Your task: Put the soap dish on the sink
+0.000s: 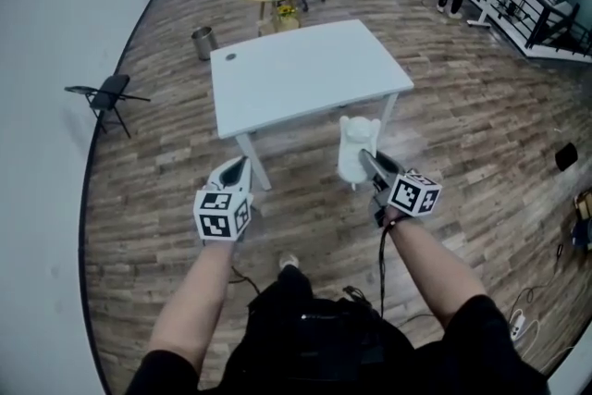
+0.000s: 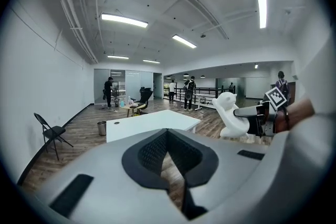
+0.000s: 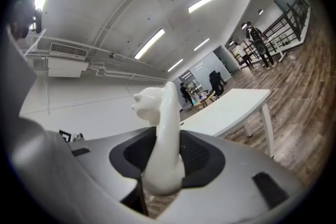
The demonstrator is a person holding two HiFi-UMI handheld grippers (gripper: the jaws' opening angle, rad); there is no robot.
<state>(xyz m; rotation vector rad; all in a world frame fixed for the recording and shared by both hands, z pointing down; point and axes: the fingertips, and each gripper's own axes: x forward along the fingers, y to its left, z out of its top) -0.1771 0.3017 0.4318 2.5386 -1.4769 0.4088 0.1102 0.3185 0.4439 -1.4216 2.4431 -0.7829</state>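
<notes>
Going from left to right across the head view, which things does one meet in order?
Folding chair → left gripper → white soap dish → small black object on the floor.

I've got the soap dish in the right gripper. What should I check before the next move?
1. Soap dish clamped by the right gripper: ok.
2. Grip firm enough to travel: cannot tell.
3. Left gripper free, with nothing in it: ok.
4. Sink located: not ok, no view shows one.
5. Dish apart from the white table: ok, it is held in the air short of the near edge.
</notes>
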